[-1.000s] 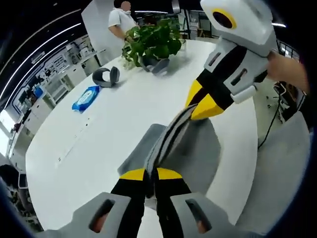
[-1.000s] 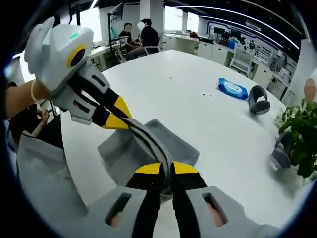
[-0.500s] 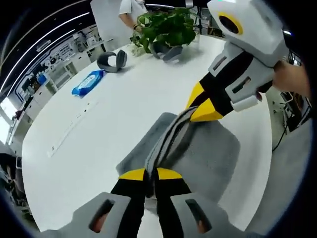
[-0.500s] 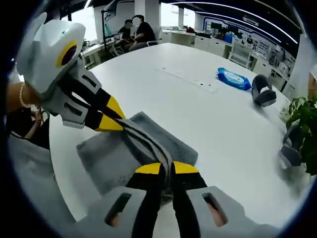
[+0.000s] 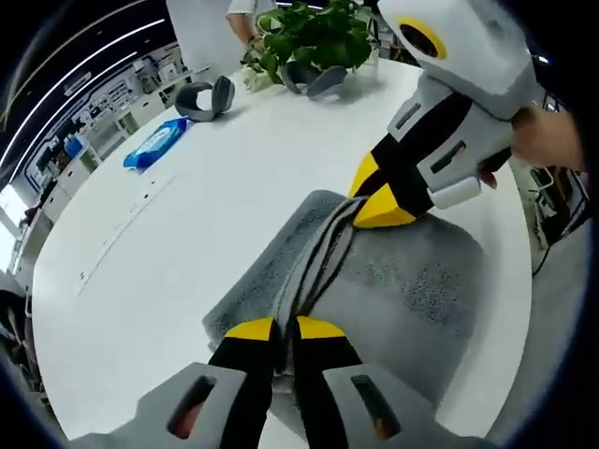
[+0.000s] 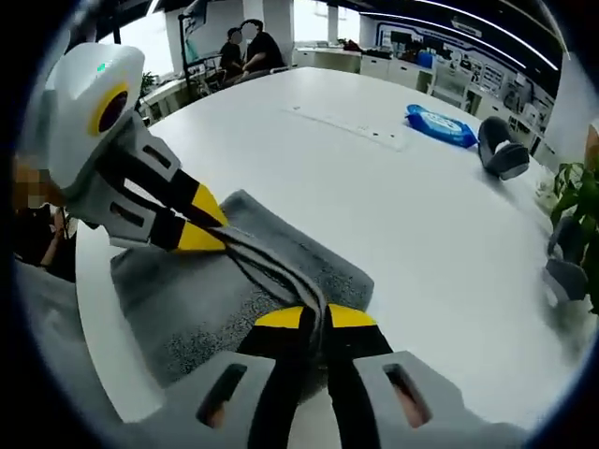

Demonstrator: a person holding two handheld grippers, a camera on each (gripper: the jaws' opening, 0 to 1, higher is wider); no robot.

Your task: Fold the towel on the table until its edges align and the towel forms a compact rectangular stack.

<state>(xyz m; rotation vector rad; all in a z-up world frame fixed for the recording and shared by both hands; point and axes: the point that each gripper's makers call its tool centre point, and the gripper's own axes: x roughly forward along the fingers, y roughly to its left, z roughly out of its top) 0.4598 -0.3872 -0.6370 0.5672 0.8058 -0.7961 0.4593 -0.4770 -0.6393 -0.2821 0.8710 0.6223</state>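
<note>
The grey towel (image 5: 412,290) lies on the white table (image 5: 187,234), near its edge. The left gripper (image 5: 285,329) is clamped on a bunched fold of the towel; the right gripper (image 6: 314,318) is clamped on the same raised fold at its other end. The fold stretches taut between both tools. A blue packet (image 5: 154,147), a grey headset (image 5: 206,96) and a potted plant (image 5: 314,37) stand well apart from the towel.

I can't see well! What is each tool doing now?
Left tool: closed on the towel edge.
Right tool: closed on the same edge.
</note>
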